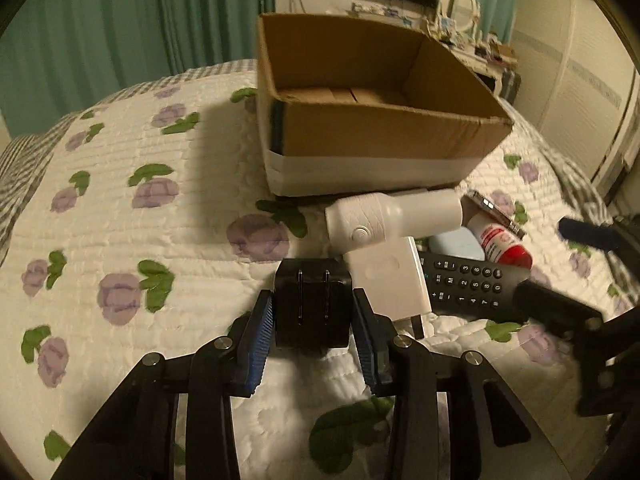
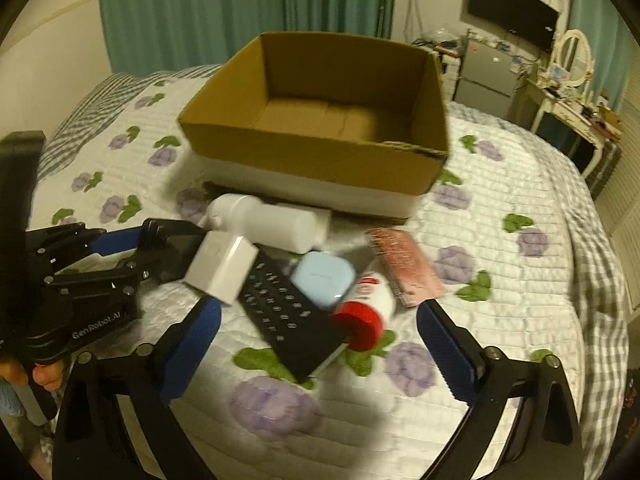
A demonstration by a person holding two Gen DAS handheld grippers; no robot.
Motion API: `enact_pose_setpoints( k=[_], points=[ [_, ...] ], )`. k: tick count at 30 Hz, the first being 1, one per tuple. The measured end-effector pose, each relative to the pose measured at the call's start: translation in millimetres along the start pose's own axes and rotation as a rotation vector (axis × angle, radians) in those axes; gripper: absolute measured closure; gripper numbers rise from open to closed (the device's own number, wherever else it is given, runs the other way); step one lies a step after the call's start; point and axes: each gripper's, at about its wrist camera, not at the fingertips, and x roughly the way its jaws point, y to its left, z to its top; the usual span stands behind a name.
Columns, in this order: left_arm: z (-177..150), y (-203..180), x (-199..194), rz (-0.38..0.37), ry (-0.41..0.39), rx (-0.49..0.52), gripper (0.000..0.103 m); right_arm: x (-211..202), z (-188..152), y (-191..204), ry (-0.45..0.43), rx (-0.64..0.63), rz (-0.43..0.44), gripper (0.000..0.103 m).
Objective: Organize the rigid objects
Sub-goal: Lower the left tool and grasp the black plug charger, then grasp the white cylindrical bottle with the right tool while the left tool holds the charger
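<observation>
My left gripper is shut on a black plug adapter, prongs facing up, just above the quilt. Beside it lie a white charger, a white hair dryer, a black remote, a blue case, a red-capped bottle and a phone. My right gripper is open, its fingers either side of the remote and red-capped bottle. An open cardboard box with an empty floor stands behind the pile.
Everything lies on a bed with a white floral quilt. The left gripper body shows at the left of the right wrist view. A dresser with mirror and green curtains stand beyond the bed.
</observation>
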Motion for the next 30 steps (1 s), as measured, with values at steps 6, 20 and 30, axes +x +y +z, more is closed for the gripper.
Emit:
enact_pose_setpoints(
  k=[6,20,30],
  points=[
    [7,21,-18,0.036,-0.024,-0.042,0.065,10,6,25,0.030,-0.043,0.046,0.005],
    [17,48,-28,0.060,-0.085,-0.074,0.065,62,63,14,0.055,0.045,0.080,0.006],
    [20,52,-24,0.055,-0.087,-0.080,0.065,93,65,14,0.128,0.091,0.242,0.044]
  ],
)
